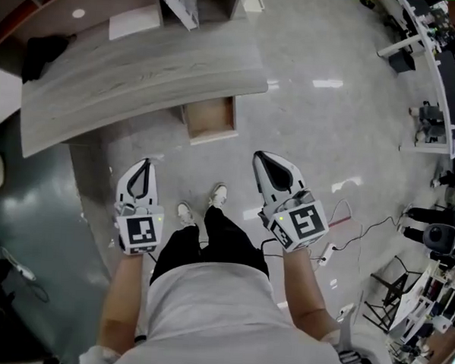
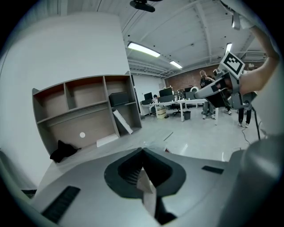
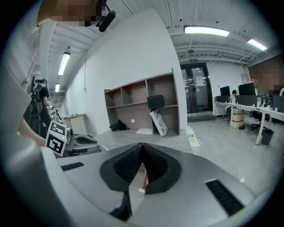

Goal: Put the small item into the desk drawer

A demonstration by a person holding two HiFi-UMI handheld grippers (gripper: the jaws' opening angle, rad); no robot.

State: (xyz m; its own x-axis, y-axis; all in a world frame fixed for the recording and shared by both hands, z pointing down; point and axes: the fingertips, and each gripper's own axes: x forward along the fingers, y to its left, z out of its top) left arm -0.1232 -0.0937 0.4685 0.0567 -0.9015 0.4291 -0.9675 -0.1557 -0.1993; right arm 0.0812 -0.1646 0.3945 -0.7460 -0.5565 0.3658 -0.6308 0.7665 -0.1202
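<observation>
Under the front edge of the desk [image 1: 142, 66], the drawer [image 1: 210, 117] stands pulled out. My left tongs [image 1: 145, 164] and right tongs [image 1: 259, 156] are both closed on nothing, held low in front of me, well short of the drawer. A small black item [image 1: 42, 52] lies on the desk's far left, beside the shelf unit [image 2: 84, 106].

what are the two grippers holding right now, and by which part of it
Nothing is held. The left gripper and the right gripper both have their fingers shut together at the tips, with no item between them.
</observation>
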